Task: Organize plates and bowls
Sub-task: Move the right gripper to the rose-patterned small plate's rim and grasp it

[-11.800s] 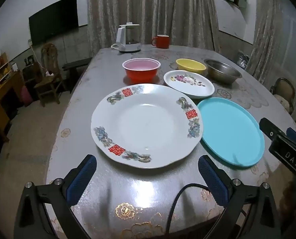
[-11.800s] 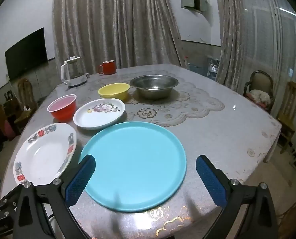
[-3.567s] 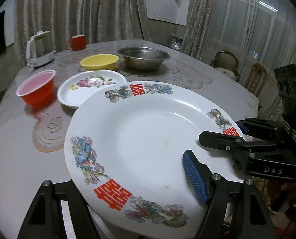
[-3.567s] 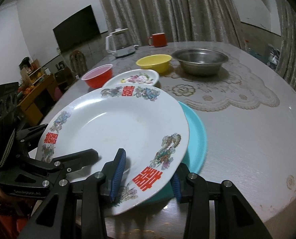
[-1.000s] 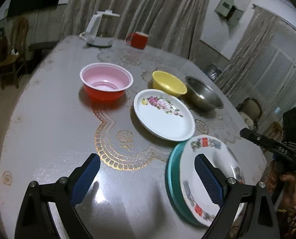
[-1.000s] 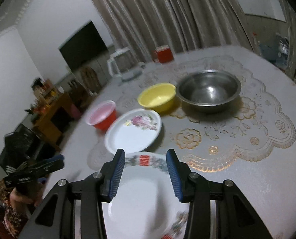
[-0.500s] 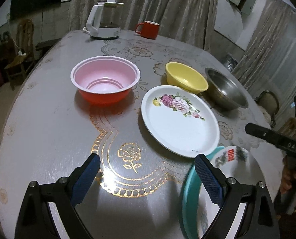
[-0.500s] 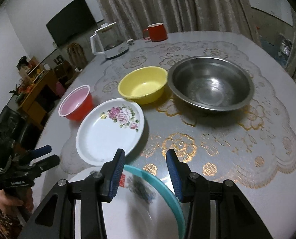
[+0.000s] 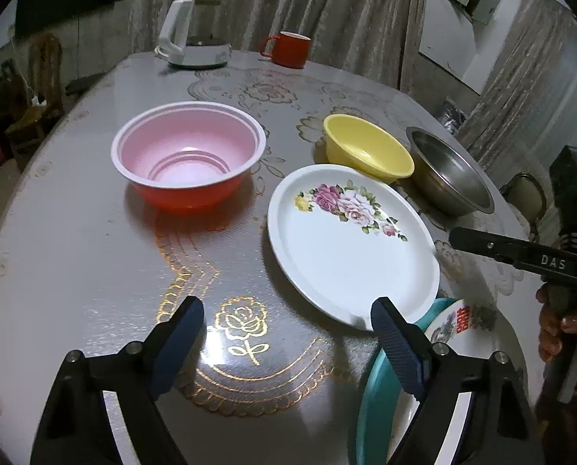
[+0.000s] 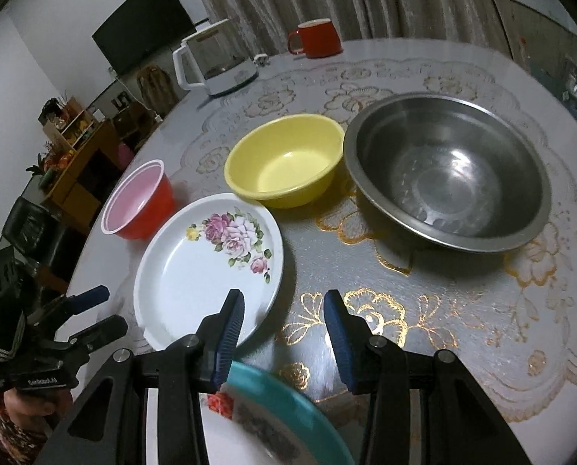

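Note:
A white plate with pink roses (image 9: 350, 244) (image 10: 207, 267) lies on the table between both grippers. My left gripper (image 9: 286, 345) hovers over the table at the plate's near rim. Its jaws are closing with nothing between them. My right gripper (image 10: 284, 321) stands open and empty, its left finger over the plate's opposite rim. Behind the plate stand a red bowl (image 9: 187, 155) with a pink inside, a yellow bowl (image 10: 284, 159) and a steel bowl (image 10: 447, 170). A large white plate (image 9: 459, 317) rests on a teal plate (image 9: 377, 387) beneath the grippers.
A white kettle (image 9: 195, 35) and a red mug (image 9: 290, 48) stand at the far side of the round table (image 9: 75, 252). Wooden chairs and shelves lie beyond its left edge. A hand (image 9: 560, 329) holds the right gripper's handle.
Both grippers have come forward and lower toward the rose plate, which now looks larger. The stacked teal and white plates have slid to the bottom edge of both views. The left jaws have narrowed a little.

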`<action>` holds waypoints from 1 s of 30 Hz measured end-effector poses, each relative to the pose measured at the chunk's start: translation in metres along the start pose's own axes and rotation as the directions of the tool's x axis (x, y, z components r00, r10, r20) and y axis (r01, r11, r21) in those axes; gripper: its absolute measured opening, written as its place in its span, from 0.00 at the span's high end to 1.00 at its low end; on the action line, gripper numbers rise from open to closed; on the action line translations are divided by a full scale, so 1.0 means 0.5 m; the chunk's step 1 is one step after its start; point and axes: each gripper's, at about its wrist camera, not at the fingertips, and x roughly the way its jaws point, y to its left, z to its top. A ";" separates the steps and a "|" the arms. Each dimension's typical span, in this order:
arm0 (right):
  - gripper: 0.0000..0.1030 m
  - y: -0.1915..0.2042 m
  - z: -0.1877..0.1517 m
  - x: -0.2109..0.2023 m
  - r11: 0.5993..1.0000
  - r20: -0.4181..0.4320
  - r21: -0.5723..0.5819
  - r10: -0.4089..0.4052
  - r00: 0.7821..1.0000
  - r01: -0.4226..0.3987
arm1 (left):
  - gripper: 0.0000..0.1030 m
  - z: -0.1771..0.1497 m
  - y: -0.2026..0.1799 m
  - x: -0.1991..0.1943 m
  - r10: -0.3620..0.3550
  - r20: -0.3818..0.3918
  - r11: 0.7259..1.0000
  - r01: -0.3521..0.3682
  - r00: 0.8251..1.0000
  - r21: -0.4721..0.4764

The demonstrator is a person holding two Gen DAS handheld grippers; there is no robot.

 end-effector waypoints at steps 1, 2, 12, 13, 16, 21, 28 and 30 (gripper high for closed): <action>0.58 -0.004 0.002 0.005 1.000 -0.007 0.008 0.008 1.000 -0.008 | 0.15 0.001 -0.001 0.003 -0.005 -0.003 1.000 0.005 1.000 -0.004; 0.58 -0.008 0.003 0.008 1.000 -0.011 0.017 0.016 1.000 -0.016 | 0.15 0.002 -0.001 0.005 -0.008 -0.005 1.000 0.008 1.000 -0.008; 0.67 -0.006 0.012 0.043 1.000 -0.062 -0.001 0.027 0.998 -0.027 | 0.15 0.015 -0.004 0.030 -0.065 -0.032 0.997 0.063 0.997 -0.049; 0.68 -0.005 0.013 0.048 1.000 -0.067 -0.001 0.024 0.997 -0.024 | 0.15 0.016 -0.006 0.032 -0.070 -0.033 0.997 0.069 0.997 -0.048; 0.71 -0.008 0.013 0.060 0.999 -0.079 0.015 0.040 0.996 -0.039 | 0.21 0.018 -0.009 0.038 -0.088 -0.041 0.995 0.086 0.995 -0.040; 0.73 -0.008 0.015 0.077 0.998 -0.094 0.029 0.064 0.993 -0.062 | 0.37 0.020 -0.012 0.054 -0.105 -0.064 0.994 0.102 0.992 -0.034; 0.73 0.006 0.020 0.092 0.998 -0.101 0.005 0.061 0.993 -0.061 | 0.48 0.025 -0.015 0.063 -0.100 -0.055 0.995 0.100 0.993 -0.010; 0.73 0.010 0.022 0.093 0.998 -0.099 -0.001 0.060 0.993 -0.061 | 0.50 0.026 -0.016 0.065 -0.104 -0.053 0.995 0.104 0.993 -0.006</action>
